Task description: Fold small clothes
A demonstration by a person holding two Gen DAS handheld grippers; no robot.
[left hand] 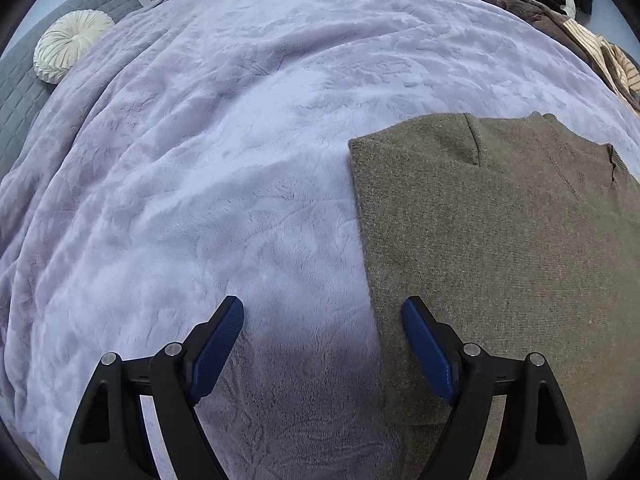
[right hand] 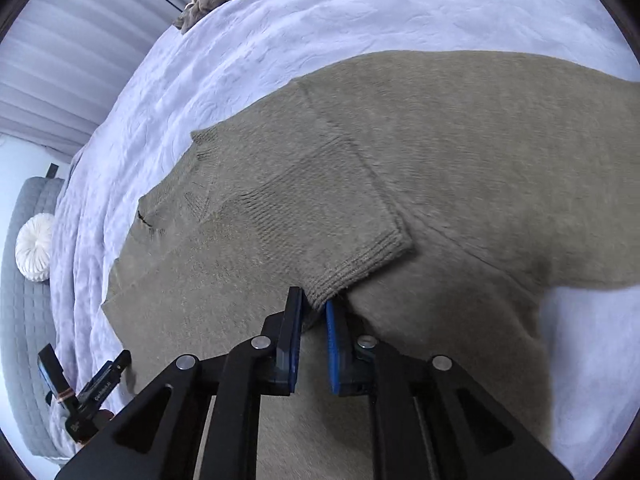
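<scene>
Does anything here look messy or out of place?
Nothing is damaged or spilled. The olive sweater lies half folded, one sleeve cuff laid across its body beside the right tool. A rumpled heap of brown and striped clothes sits at the bed's far edge.

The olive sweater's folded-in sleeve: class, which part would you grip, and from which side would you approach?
Grip the ribbed cuff of the sleeve, where the right gripper already pinches its corner. It is the free, thicker edge lying atop the sweater, so probably come from the near side, sliding under that corner rather than the flat body.
</scene>
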